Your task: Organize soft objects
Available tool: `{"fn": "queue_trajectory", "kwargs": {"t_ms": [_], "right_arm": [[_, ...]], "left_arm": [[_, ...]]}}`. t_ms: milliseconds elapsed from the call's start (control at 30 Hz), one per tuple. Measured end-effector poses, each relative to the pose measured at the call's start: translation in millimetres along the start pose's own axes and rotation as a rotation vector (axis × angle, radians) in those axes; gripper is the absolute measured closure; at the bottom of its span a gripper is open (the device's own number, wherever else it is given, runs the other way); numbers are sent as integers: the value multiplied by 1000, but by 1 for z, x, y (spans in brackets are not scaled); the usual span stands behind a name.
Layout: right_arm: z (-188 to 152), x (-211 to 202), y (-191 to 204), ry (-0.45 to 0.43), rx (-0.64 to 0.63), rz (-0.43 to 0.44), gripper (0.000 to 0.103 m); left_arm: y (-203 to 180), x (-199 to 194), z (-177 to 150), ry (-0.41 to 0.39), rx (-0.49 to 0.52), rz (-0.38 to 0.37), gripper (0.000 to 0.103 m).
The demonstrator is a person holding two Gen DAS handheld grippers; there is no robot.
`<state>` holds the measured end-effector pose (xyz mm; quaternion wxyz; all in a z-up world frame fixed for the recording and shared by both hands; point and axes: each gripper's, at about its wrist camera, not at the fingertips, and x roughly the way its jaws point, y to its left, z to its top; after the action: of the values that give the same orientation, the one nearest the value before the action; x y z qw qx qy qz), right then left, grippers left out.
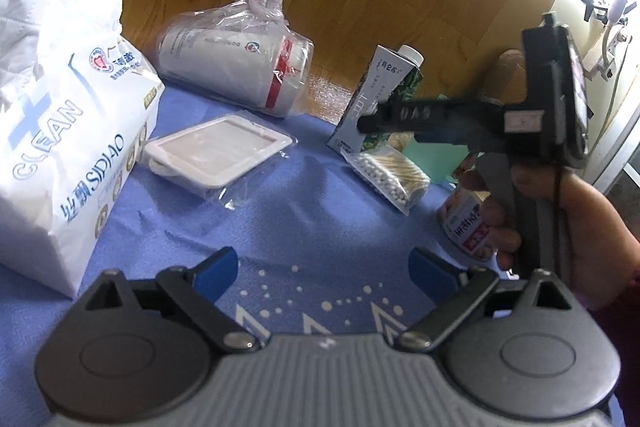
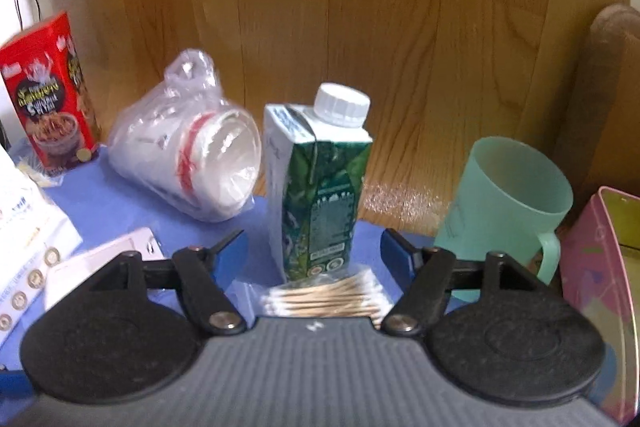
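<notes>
A big white tissue pack (image 1: 60,131) stands at the left of the blue cloth (image 1: 304,227). A bag of stacked paper cups (image 1: 236,67) lies at the far edge; it also shows in the right wrist view (image 2: 192,159). A bag of cotton swabs (image 1: 390,175) lies by a green carton (image 1: 376,99); the swabs (image 2: 324,297) lie between the right fingers, just in front of the carton (image 2: 320,187). My left gripper (image 1: 322,273) is open and empty above the cloth. My right gripper (image 2: 312,253) is open, around the carton's base, touching nothing that I can see.
A flat white tray in plastic wrap (image 1: 218,151) lies mid-cloth. A small bottle (image 1: 470,227) stands at the right near the hand. A mint mug (image 2: 508,207), a pink tin (image 2: 604,295) and a red box (image 2: 48,95) stand around. Wooden floor lies beyond the table edge.
</notes>
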<state>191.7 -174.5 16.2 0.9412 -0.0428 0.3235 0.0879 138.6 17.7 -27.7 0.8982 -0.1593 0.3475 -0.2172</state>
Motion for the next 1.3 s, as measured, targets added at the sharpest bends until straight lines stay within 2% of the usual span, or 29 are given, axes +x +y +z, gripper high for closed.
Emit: {"fn": "queue_trajectory", "kwargs": {"t_ms": [133, 233, 300, 367, 467, 733, 833, 967, 1167, 1300], "right_arm": [[-7, 13, -2, 87, -70, -27, 23], [-7, 23, -11, 145, -26, 9, 18], [-6, 30, -17, 225, 20, 67, 16], [-9, 29, -19, 243, 30, 97, 17], [-17, 15, -12, 229, -17, 138, 20], [-55, -35, 7, 141, -91, 201, 21], [-66, -48, -6, 140, -9, 258, 24], [-80, -63, -13, 138, 10, 300, 26], [-97, -84, -17, 137, 62, 362, 26], [-114, -102, -33, 136, 155, 454, 26]], "left_arm": [[-2, 1, 0, 6, 10, -4, 7], [-1, 1, 0, 7, 8, -8, 7], [-1, 1, 0, 7, 5, -10, 7], [-1, 1, 0, 6, 3, -12, 7], [0, 1, 1, 5, -4, -15, 7], [0, -1, 0, 21, -2, -41, 5], [-15, -4, -5, 23, 86, -71, 5], [-35, -5, -11, 33, 201, -124, 4], [-55, -10, -22, 52, 319, -212, 0], [-65, -8, -29, 94, 370, -273, 0]]}}
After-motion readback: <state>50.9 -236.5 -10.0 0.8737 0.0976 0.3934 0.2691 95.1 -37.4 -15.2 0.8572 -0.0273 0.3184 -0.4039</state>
